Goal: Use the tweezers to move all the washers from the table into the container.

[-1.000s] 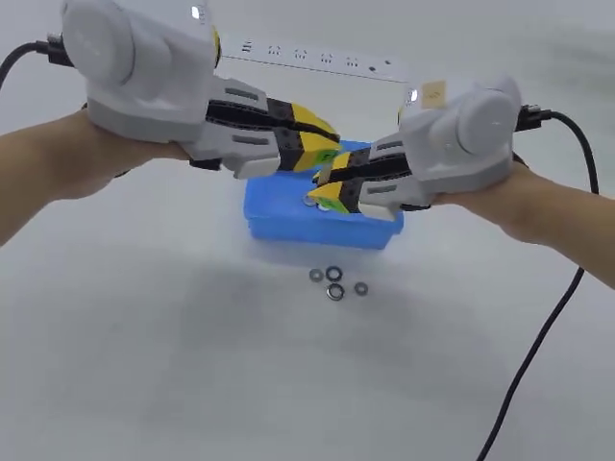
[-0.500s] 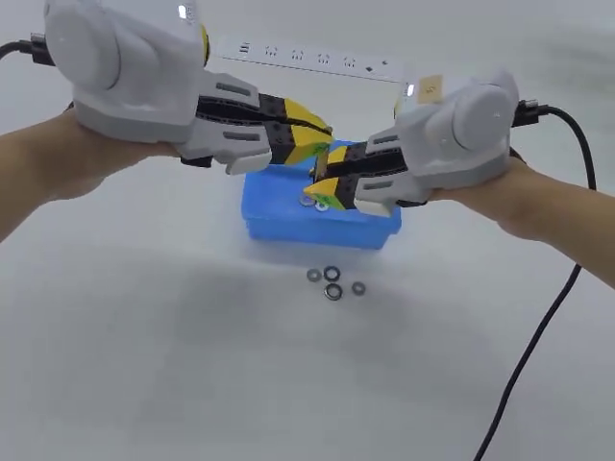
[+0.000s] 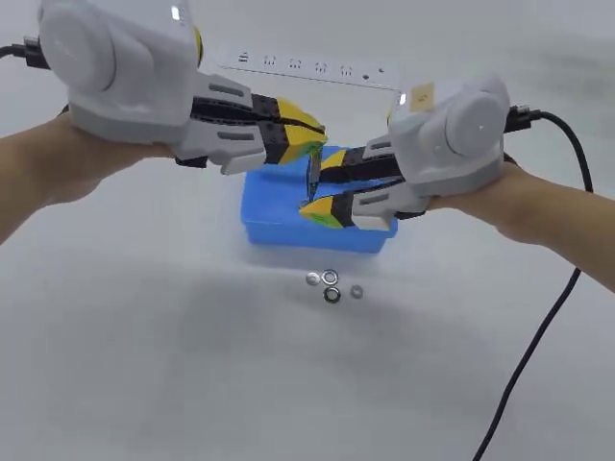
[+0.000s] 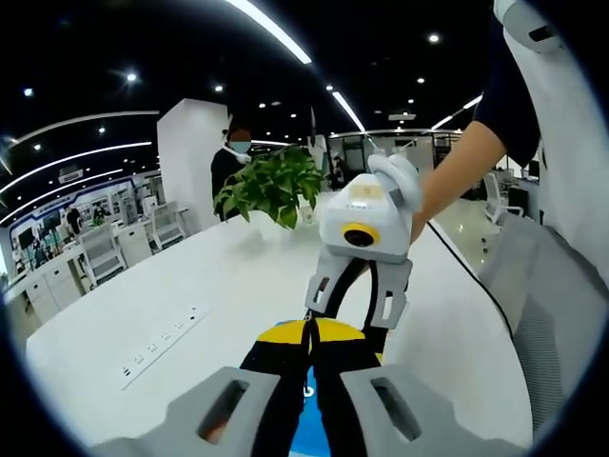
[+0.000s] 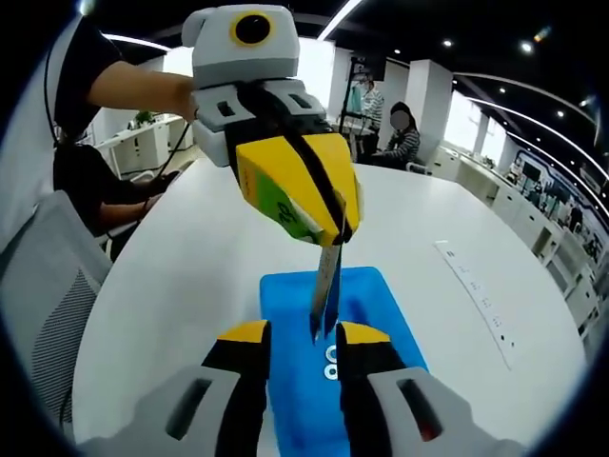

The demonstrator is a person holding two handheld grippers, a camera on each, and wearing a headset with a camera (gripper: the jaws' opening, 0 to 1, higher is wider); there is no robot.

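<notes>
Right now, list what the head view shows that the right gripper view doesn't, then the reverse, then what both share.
Head view: four loose washers on the table in front of the blue container, and a black cable crossing the table at the right. Right gripper view: two pale rings, likely washers, lying inside the container, and seated people in the background. Both: the container, the white power strip, and the left claw shut on the tweezers above the container.
</notes>
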